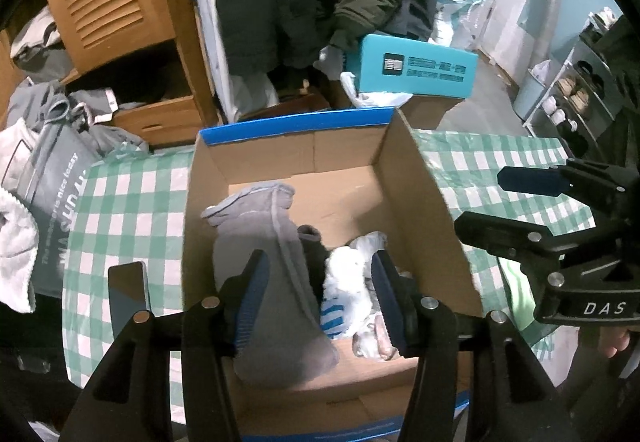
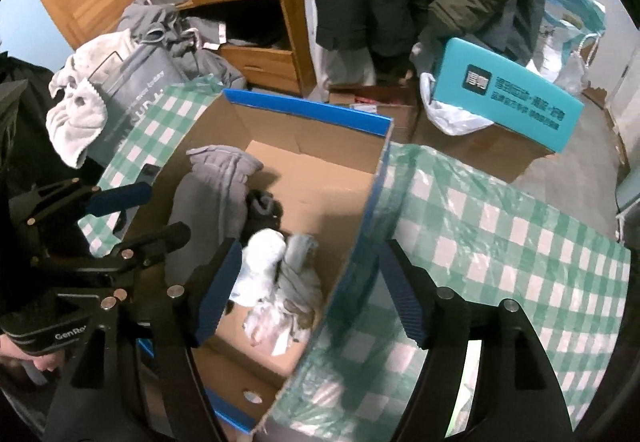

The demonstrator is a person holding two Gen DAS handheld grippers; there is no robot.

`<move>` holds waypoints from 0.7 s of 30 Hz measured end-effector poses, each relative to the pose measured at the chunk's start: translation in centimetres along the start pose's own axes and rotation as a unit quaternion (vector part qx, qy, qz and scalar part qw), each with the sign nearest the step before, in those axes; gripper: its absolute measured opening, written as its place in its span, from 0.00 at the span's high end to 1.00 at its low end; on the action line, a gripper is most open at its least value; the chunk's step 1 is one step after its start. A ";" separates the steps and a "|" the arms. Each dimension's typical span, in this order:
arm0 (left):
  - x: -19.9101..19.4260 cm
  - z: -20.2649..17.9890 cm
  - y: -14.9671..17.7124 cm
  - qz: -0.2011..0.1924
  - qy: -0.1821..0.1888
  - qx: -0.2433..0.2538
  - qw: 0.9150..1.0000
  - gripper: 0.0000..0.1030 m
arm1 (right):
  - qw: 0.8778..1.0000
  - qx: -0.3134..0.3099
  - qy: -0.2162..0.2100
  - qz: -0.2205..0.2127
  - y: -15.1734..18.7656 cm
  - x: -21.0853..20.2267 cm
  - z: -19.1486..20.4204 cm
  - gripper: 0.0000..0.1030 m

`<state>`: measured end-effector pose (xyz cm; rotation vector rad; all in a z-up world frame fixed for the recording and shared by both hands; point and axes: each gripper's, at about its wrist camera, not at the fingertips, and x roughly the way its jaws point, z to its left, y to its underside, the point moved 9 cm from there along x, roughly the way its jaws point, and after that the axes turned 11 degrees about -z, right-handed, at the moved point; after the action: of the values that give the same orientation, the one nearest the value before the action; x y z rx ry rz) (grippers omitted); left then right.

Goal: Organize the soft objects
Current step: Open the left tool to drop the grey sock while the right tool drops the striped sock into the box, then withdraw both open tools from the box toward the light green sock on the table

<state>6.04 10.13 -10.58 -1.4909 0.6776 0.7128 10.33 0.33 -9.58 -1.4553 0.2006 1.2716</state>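
A long grey sock point(image 1: 276, 282) is lying in the open cardboard box point(image 1: 420, 201) below my fingers, beside a dark sock point(image 2: 262, 207) and crumpled white socks point(image 1: 352, 282).

The left hand-held gripper point(image 1: 318, 302) and the right hand-held gripper point(image 2: 310, 294) both hang with jaws spread.

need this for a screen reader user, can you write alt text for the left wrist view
The open left gripper hovers over a cardboard box holding a long grey sock, a dark item and white soft pieces. The box sits on a green checked tablecloth; the right gripper shows at the right edge, with wooden cabinets and hanging coats behind.
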 end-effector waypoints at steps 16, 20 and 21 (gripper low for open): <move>-0.3 -5.3 -0.4 -0.003 0.031 0.042 0.999 0.35 | 0.999 0.016 0.031 -0.014 1.3 -3.5 -3.6 0.29; -0.2 -6.7 -0.3 0.002 0.038 0.054 0.998 0.34 | 0.999 0.020 0.038 -0.015 1.9 -3.9 -4.5 0.29; -0.2 -7.0 -0.3 0.002 0.039 0.057 0.998 0.33 | 0.999 0.021 0.039 -0.014 2.1 -4.0 -4.8 0.29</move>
<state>6.39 3.18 -10.11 -1.4188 0.7697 0.6116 9.94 -6.24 -8.83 -1.4677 0.2570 1.1818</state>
